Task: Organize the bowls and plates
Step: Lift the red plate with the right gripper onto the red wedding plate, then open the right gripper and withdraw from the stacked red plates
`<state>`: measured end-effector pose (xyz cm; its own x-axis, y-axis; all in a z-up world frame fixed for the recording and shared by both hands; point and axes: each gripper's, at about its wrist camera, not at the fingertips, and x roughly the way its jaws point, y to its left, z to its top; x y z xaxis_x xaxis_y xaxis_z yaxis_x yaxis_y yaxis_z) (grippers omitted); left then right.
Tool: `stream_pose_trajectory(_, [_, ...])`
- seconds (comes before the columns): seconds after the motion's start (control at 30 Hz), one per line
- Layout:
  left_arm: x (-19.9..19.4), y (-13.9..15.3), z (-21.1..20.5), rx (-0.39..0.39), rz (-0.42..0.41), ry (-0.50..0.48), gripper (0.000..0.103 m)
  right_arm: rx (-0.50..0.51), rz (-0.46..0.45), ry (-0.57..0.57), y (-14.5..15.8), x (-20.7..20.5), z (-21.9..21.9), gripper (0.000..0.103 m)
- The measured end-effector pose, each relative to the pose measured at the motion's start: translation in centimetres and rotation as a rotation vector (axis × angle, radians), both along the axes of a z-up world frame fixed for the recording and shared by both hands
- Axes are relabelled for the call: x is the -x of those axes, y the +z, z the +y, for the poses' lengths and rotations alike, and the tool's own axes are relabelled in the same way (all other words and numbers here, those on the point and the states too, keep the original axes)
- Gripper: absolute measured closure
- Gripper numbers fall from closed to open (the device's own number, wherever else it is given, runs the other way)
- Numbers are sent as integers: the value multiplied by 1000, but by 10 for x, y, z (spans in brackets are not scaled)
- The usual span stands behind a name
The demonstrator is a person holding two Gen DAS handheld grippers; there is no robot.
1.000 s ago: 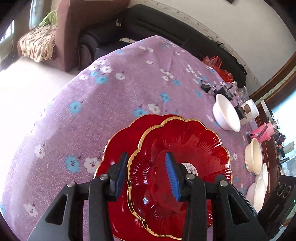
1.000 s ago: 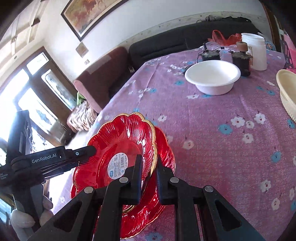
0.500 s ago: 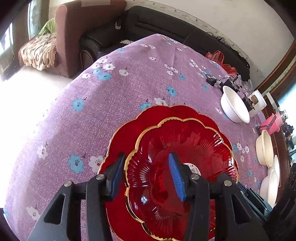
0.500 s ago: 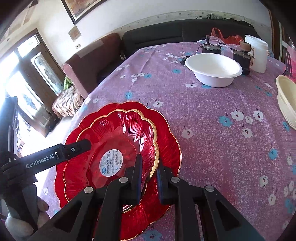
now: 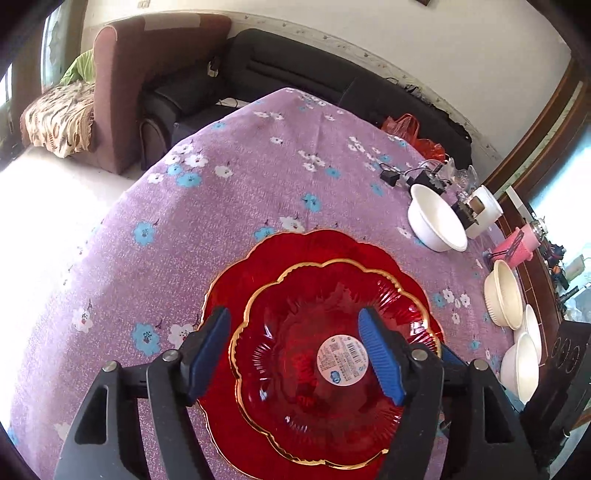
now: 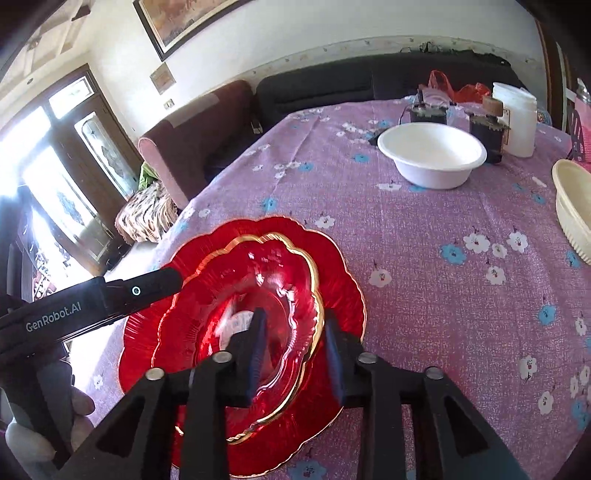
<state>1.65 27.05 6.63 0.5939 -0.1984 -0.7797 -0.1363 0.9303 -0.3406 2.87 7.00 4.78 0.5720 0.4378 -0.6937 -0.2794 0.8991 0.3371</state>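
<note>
Two scalloped, gold-rimmed red glass plates now lie nested: your right gripper (image 6: 291, 343) has released the smaller plate (image 5: 314, 369) onto the larger plate (image 5: 295, 251). Both its jaws and your left gripper (image 5: 291, 354) stand wide.

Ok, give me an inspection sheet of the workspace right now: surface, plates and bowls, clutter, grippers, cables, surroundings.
Surface: purple floral tablecloth covers the table.
Job's things: small red plate nested on large red plate; white bowl apart; cream bowl beside more white bowls.
Clutter: white jar, dark boxes, pink item.
Grippers: left gripper jaws open over the plates; right gripper jaws open astride the small plate's rim.
Cables: black cable near the white bowl.
Surroundings: brown armchair, black sofa, framed picture.
</note>
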Motion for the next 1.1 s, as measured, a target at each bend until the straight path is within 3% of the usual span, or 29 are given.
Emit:
stream_pose_trajectory(0.1, [2,3,2,17,-6,3,32,-9,-23,-8,4,2,-3,54])
stream_pose_trajectory(0.27, [11,11,10,39,-27,14,32,-63,-43,-26,12,3,-17,54])
stream_pose_trajectory(0.37, [23,21,16,42,-60,28,31,-84,-59,-100,18,4,-33,54])
stream_pose_trajectory(0.5, [33,28,23,34,-84,48,28,-57,-16,-120,7,-6,-42,54])
stream_pose_trajectory(0.57, [36,29,25,25,-86,51,28,-79,35,-93,-4,-12,-42,64])
stream_pose_trajectory(0.6, [37,30,26,22,-86,52,28,-94,64,-76,-10,-15,-40,83])
stream_pose_trajectory(0.63, [38,30,27,17,-86,54,28,-108,94,-61,-15,-17,-39,91])
stream_pose_trajectory(0.7, [41,32,28,9,-89,54,28,-127,101,-42,-18,-17,-37,92])
stream_pose_trajectory(0.93, [53,41,30,-17,-118,59,28,4,64,34,-11,11,-24,90])
stream_pose_trajectory(1.1, [72,67,4,-114,-211,33,28,16,10,59,-2,40,-34,84])
